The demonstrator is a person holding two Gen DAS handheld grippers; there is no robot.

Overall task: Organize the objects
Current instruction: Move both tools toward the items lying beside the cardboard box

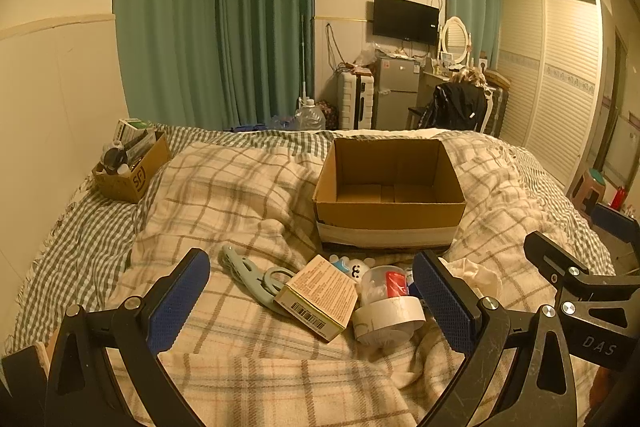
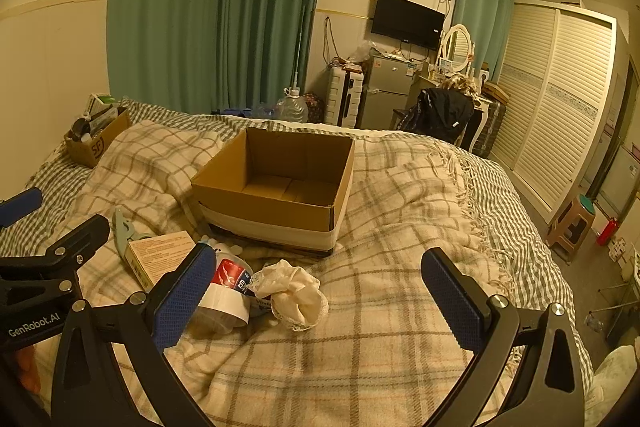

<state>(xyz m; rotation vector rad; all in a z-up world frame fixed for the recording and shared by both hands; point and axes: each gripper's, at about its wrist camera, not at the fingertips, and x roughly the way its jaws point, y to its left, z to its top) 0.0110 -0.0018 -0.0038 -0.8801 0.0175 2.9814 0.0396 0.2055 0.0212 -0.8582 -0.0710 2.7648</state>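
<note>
Left gripper (image 1: pixel 310 295) spread wide, empty, over clutter: carton (image 1: pixel 320 295), tape (image 1: pixel 390 315), scissors (image 1: pixel 256 275). Right gripper (image 2: pixel 320 287) wide, empty, above cloth (image 2: pixel 296 293). Box (image 2: pixel 276 203) behind on blanket (image 2: pixel 400 227).

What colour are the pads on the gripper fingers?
Blue, with a fine textured surface; the pads show best in the right wrist view.

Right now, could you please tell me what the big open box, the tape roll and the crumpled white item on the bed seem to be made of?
The open box looks like plain brown corrugated cardboard, matte, with a pale tape band around its base. The tape roll appears to be glossy whitish plastic tape on a round core. The crumpled white item seems to be soft fabric with a lace edge, judging by its folds.
</note>
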